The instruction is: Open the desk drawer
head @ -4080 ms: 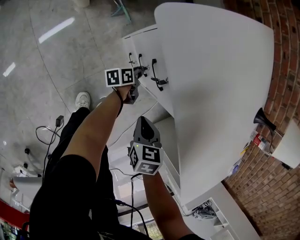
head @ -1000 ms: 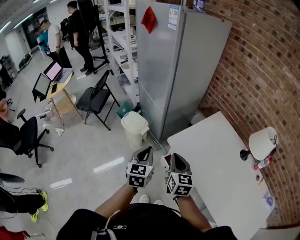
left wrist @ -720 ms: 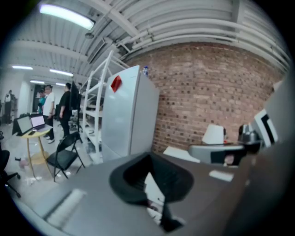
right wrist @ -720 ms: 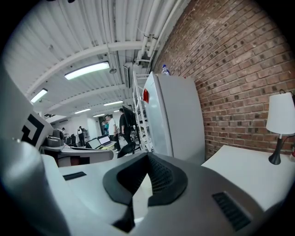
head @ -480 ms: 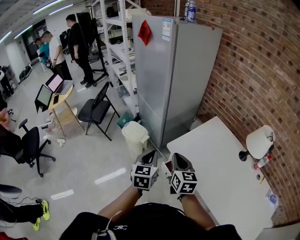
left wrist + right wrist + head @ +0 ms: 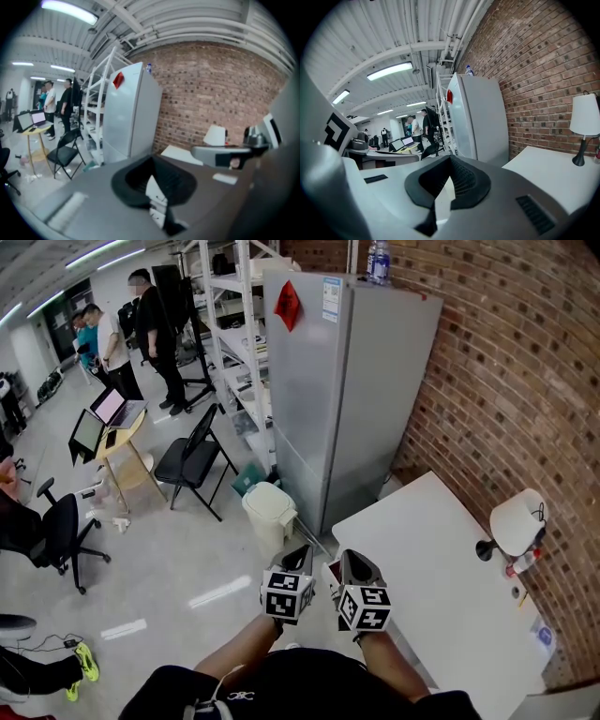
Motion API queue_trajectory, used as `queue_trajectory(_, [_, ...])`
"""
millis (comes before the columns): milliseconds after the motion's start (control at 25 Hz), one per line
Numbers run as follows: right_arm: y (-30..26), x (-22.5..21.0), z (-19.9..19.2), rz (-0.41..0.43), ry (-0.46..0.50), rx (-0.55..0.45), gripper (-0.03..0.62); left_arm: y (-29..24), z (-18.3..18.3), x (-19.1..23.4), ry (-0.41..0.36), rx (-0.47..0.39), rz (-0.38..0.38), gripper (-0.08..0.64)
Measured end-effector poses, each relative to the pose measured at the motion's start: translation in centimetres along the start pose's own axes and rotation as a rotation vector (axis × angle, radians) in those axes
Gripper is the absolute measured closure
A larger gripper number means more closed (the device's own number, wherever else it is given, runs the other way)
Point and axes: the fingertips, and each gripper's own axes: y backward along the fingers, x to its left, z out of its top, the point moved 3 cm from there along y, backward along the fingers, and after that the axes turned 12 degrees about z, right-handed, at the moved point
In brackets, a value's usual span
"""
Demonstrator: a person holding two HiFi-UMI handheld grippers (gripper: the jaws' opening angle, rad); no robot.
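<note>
Just by the tabletop's edge, left gripper and right gripper hang side by side, jaws of each pressed together on nothing, facing the fridge.

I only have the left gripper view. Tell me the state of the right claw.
Observer: The right claw is shut, with nothing between its jaws.
Operator: Now tell me where both claws are.
Observer: Head view: the left claw and the right claw hang side by side near the person's body, by the white desk's near edge.
Operator: Report the drawer.
Observer: Head view shows only the desk's top; no drawer front appears in any view.
</note>
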Motion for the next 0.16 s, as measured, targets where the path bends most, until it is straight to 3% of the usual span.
queue_trajectory(160, [0.5,1.7,0.0,-0.019,0.013,0.014,0.594,1.4,-0.3,0.7,0.016,0.009,-0.024,0.563])
